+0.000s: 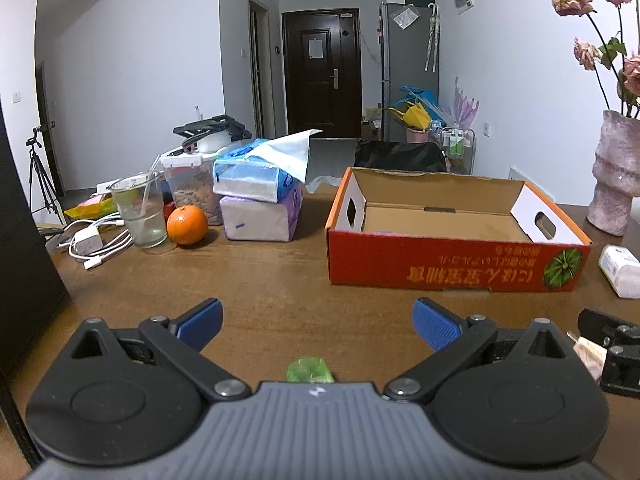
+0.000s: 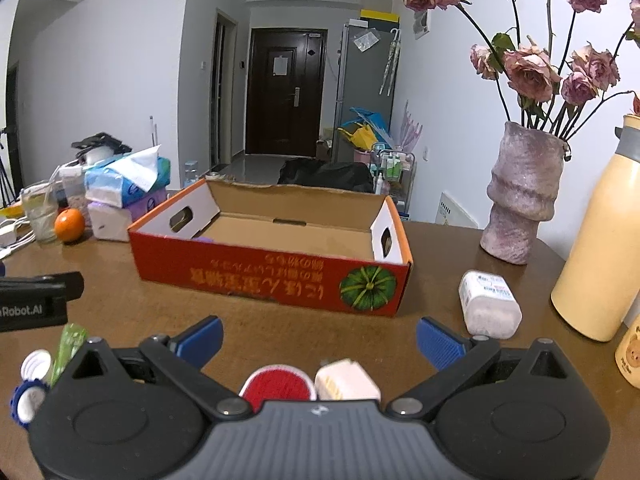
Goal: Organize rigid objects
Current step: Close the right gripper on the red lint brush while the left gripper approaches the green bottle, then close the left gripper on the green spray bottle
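We hold both grippers low over the table (image 1: pixel 280 280), left gripper (image 1: pixel 318 322) and right gripper (image 2: pixel 319 340) each spread wide, nothing gripped. Box (image 2: pixel 272 276) sits just ahead, nearly empty. Red lid (image 2: pixel 276 386) and white block (image 2: pixel 346 386) lie right under our right gripper; green piece (image 1: pixel 310 370) under our left. Risk: they're half hidden by the gripper bodies, so we could close on air. White bottle (image 2: pixel 488 306), vase (image 2: pixel 520 196) and flask (image 2: pixel 600 240) crowd the right; a wide swing could tip them.

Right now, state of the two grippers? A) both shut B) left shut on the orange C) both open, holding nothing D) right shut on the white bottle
C: the left gripper and right gripper both show blue pads spread wide over bare table, nothing between them.
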Tool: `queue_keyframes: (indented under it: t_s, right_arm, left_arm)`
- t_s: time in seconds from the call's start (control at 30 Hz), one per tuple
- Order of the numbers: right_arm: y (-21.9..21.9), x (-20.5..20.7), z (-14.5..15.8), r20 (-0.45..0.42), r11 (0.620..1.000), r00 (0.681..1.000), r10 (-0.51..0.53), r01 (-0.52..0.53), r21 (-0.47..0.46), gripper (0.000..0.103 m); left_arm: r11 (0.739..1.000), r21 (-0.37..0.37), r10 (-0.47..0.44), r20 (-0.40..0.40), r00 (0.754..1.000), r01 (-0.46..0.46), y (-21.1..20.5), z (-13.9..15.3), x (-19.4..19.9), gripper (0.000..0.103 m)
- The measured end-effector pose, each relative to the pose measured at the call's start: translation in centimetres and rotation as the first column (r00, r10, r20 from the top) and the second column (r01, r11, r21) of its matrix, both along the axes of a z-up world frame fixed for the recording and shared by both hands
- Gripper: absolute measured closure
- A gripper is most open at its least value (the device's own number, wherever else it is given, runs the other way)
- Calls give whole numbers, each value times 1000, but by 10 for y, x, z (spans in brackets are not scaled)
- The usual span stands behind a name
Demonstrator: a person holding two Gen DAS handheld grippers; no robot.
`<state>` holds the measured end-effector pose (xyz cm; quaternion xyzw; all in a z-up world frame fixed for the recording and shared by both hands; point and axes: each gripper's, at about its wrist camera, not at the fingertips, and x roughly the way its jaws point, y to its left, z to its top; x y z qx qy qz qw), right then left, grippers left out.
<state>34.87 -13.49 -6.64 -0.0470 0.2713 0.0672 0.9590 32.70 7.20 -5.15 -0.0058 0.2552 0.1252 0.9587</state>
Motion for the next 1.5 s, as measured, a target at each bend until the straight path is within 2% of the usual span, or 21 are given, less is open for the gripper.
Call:
queue_keyframes:
  t_s: [0.2, 0.47, 0.83, 1.07, 1.13, 1.17, 1.2, 1.5]
  right_arm:
    - [3, -21, -7, -11, 1000, 1000, 2, -2, -11, 0]
    - [14, -40, -31, -71, 998, 997, 13, -17, -52, 0]
    - [27, -39, -63, -136, 997, 990, -28, 18, -72, 5]
    - [25, -33, -73, -145, 999, 989, -36, 32, -25, 13]
    - [23, -33, -73, -148, 1000, 989, -18, 18, 0, 25]
    - [22, -34, -72, -149, 1000, 989, 2, 1, 19, 44]
    - [21, -34, -71, -152, 999, 988, 22, -16, 40, 48]
    - [24, -41, -66, -120, 999, 992, 39, -38, 15, 48]
  left_arm:
    - [1000, -16, -2, -4, 1000, 1, 4, -4, -21, 0]
    - [1000, -25, -6, -19, 1000, 6, 12, -12, -42, 0]
    - [999, -50, -9, -49, 999, 7, 26, -25, -57, 0]
    - [998, -61, -10, -59, 998, 7, 30, -27, -58, 0]
    - [998, -61, -5, -62, 998, 1, 32, -29, -59, 0]
    - [998, -62, -2, -64, 998, -2, 34, -29, -60, 0]
    - [998, -63, 2, -68, 998, -7, 36, -30, -60, 0]
    - [997, -67, 30, -88, 996, -36, 47, -35, -60, 0]
